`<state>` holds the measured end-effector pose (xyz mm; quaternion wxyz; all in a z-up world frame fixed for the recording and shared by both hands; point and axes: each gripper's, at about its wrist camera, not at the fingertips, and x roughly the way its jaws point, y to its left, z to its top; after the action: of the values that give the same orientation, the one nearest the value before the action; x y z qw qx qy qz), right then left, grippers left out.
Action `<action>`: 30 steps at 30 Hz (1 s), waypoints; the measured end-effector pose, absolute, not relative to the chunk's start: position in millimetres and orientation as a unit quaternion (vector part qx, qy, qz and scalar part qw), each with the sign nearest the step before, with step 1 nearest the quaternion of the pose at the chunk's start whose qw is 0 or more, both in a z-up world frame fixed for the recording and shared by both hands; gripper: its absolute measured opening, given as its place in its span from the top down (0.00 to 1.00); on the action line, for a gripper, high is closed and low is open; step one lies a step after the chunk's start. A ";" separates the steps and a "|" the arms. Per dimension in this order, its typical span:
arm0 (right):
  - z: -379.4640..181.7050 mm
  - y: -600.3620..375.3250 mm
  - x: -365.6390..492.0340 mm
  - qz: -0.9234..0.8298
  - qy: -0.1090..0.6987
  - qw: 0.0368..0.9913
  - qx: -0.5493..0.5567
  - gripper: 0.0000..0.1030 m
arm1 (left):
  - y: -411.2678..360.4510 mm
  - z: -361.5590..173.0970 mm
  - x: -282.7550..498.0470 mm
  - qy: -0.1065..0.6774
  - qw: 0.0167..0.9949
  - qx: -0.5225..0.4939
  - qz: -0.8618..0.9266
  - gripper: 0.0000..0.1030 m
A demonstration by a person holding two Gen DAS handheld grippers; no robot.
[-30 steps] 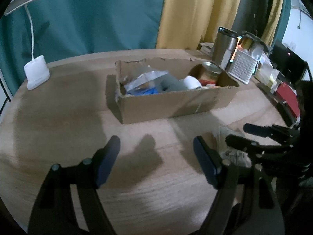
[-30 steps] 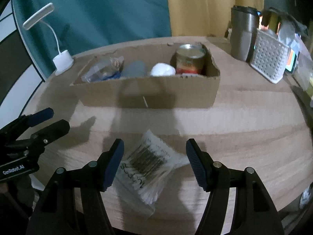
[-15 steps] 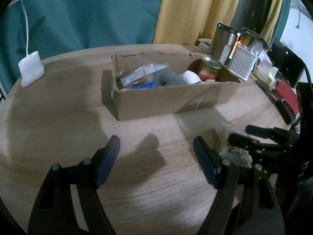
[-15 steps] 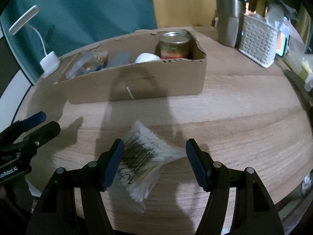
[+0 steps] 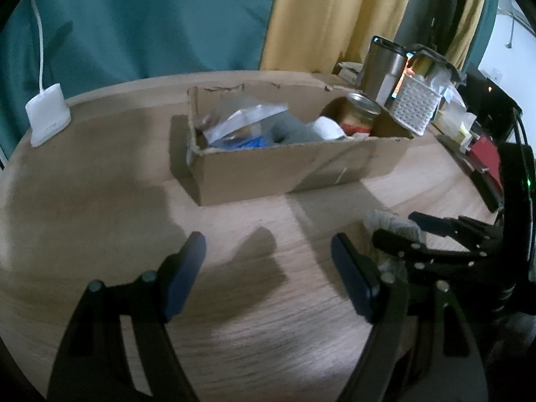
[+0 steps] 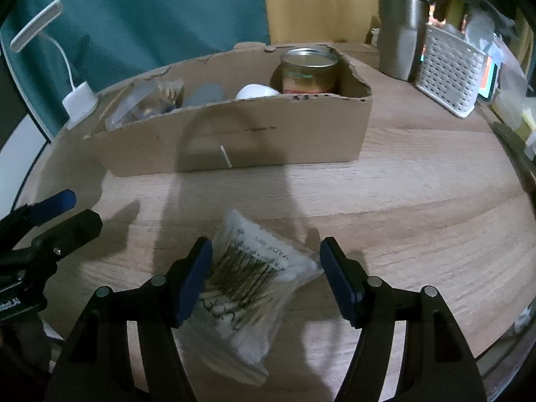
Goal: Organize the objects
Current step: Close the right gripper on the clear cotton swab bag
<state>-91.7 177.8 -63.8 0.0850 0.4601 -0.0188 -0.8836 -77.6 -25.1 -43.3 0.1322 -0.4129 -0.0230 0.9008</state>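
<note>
A clear bag of cotton swabs (image 6: 248, 278) lies flat on the wooden table. My right gripper (image 6: 265, 244) straddles it. Its jaws are opening, the bag lies between them and the pads do not press on it. In the left wrist view the bag (image 5: 388, 221) shows partly behind the right gripper (image 5: 398, 226). My left gripper (image 5: 267, 239) hovers open over bare table to the left, seen from the right wrist as well (image 6: 80, 209). Behind stands an open cardboard box (image 6: 234, 140) holding a tin can (image 6: 308, 72), a white round object (image 6: 256, 91) and a plastic packet (image 6: 147, 100).
A white desk lamp (image 5: 48, 117) stands at the far left of the table. At the back right are a steel tumbler (image 6: 402, 33) and a white perforated basket (image 6: 449, 70), with clutter and a red item (image 5: 485, 160) along the right edge. The table's front edge curves close below.
The right gripper has tilted a little over the bag and its fingers stand slightly wider apart. The left gripper has stayed open in nearly the same spot.
</note>
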 end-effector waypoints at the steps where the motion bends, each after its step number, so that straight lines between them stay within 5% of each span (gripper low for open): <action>1: -64.8 175.4 -92.4 -0.883 -0.015 0.088 0.460 0.32 | -24.8 -43.1 -78.1 -0.022 0.132 -0.413 0.901 0.24; 15: -61.8 151.8 -94.5 -0.888 0.022 0.146 0.436 0.53 | -30.6 -40.3 -84.1 -0.022 0.114 -0.415 0.902 0.24; 30: -39.6 160.8 -98.9 -0.893 0.009 0.165 0.419 0.55 | -23.5 -25.5 -89.2 -0.022 0.102 -0.407 0.907 0.24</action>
<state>-98.9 160.8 -39.6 0.1646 0.4185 0.0088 -0.8931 -89.2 -23.5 -25.5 0.1015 -0.4070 -0.0218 0.9075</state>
